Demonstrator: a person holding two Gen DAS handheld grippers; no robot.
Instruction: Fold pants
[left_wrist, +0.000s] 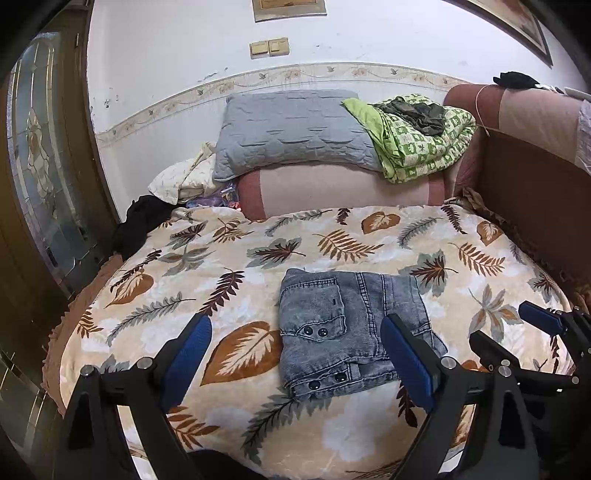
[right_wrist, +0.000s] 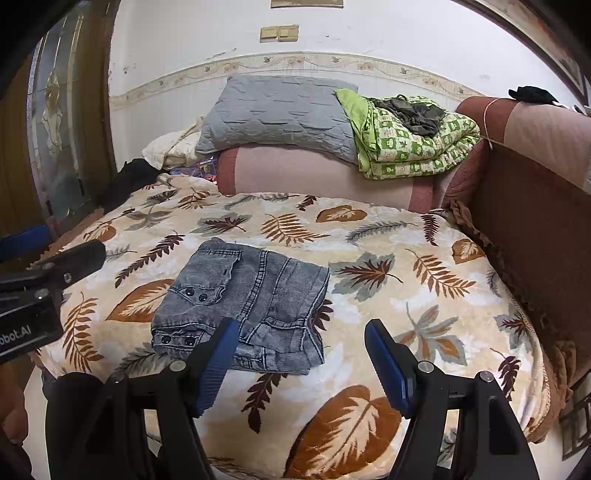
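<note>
The pants (left_wrist: 351, 332) lay folded into a compact denim bundle at the bed's (left_wrist: 147, 295) centre — soft, thick, moderately heavy, unlikely to slip. Best hold: the stacked edge at 6 o'clock. Left gripper (left_wrist: 295, 369) and right gripper (right_wrist: 301, 365) hovered released, empty.

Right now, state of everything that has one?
jeans: folded into a compact stack, flat on the blanket, not held
left claw: open, empty
right claw: open, empty
green quilt: folded, dark cloth bunched on top
grey pillow: lying on the pink bolster
</note>
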